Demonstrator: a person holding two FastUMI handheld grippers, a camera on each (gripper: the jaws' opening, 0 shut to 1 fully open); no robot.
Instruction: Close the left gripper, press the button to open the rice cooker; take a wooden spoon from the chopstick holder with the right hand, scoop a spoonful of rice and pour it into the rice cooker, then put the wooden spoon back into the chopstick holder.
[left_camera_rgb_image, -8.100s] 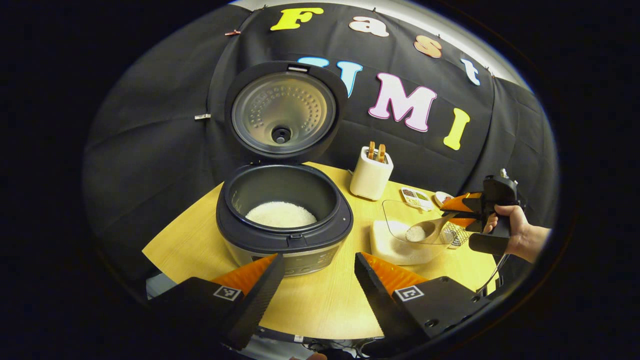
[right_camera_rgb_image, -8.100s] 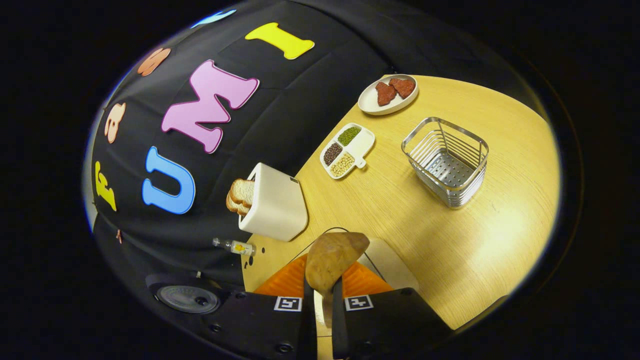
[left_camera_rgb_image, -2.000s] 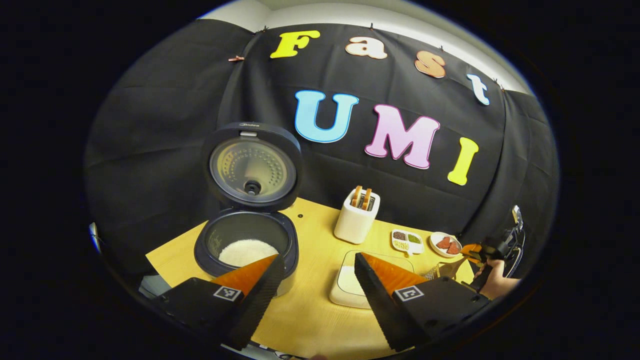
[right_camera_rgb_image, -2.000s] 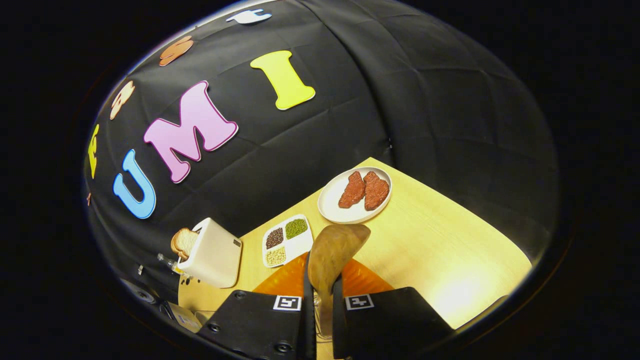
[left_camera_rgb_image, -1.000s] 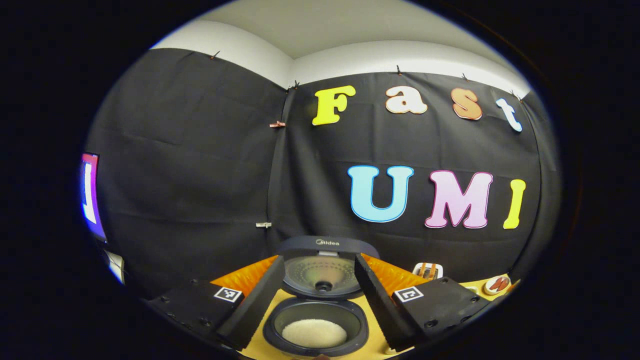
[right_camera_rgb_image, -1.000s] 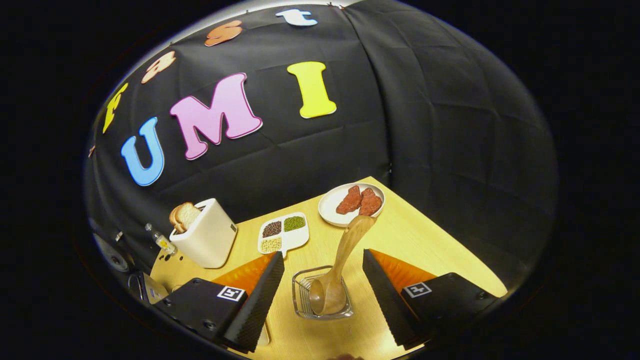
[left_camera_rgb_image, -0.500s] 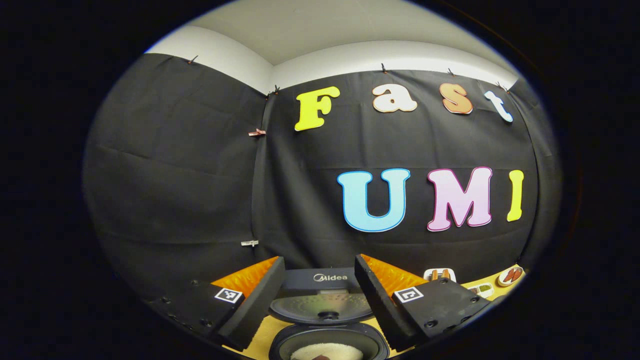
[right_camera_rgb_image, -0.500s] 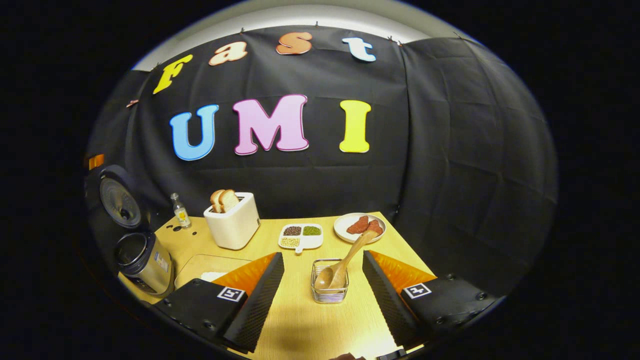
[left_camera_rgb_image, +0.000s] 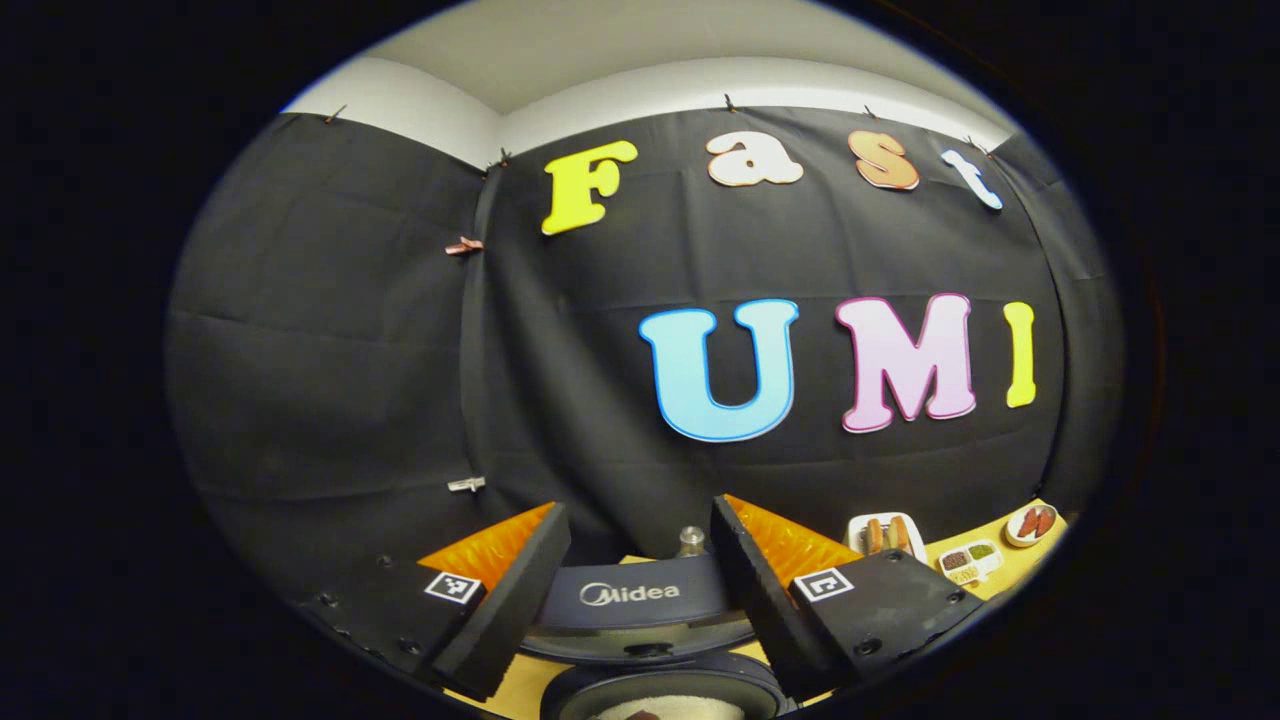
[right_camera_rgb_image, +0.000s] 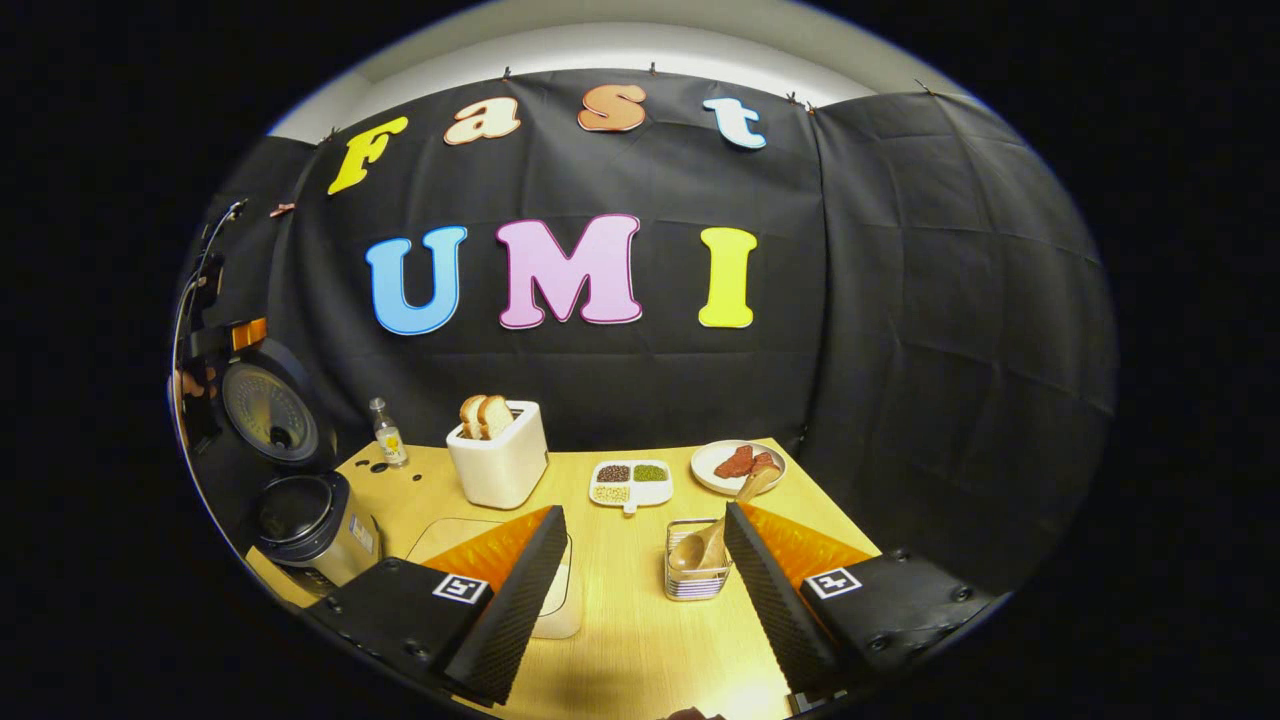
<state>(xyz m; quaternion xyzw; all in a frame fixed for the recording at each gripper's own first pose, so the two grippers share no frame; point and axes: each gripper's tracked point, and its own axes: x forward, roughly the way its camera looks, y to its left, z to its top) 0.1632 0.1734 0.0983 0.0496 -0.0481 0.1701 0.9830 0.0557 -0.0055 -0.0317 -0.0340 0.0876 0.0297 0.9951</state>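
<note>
You've got a wooden spoon (right_camera_rgb_image: 712, 535) with a smooth sheen resting in a chopstick holder (right_camera_rgb_image: 697, 577) of shiny metal wire. Your table (right_camera_rgb_image: 640, 620) is pale wood grain, faintly glossy — the rice cooker (right_camera_rgb_image: 312, 528) pairs a brushed-metal body with dark matt plastic. The toaster (right_camera_rgb_image: 500, 460) looks smooth, matt cream plastic.
</note>
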